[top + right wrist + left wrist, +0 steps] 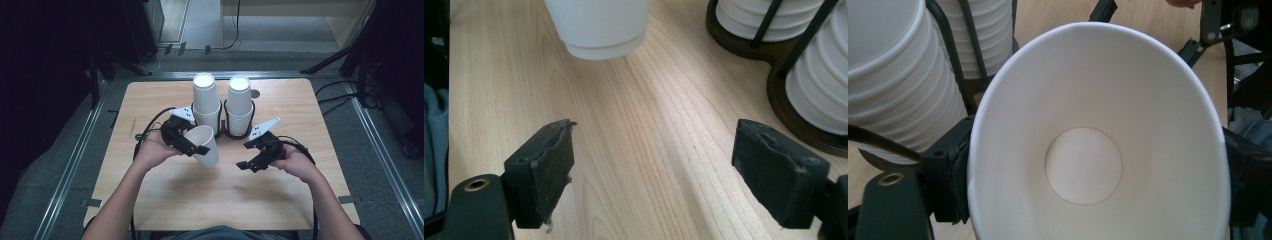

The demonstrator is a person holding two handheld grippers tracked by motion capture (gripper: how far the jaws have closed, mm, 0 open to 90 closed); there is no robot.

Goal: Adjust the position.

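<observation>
Near the left stack [206, 100] in the holder [235, 134], my left gripper [196, 145] clasps a single paper cup [206, 145] tilted above the table [150, 105], right gripper [250, 161] spread empty; I judge the next move is setting it down upright.

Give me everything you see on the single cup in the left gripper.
The single cup is plain white paper, empty, with a round flat bottom visible inside. It is tilted, mouth toward the person's left hand, lifted off the wooden table in front of the two stacks. The left gripper clamps its sides near the rim.
</observation>
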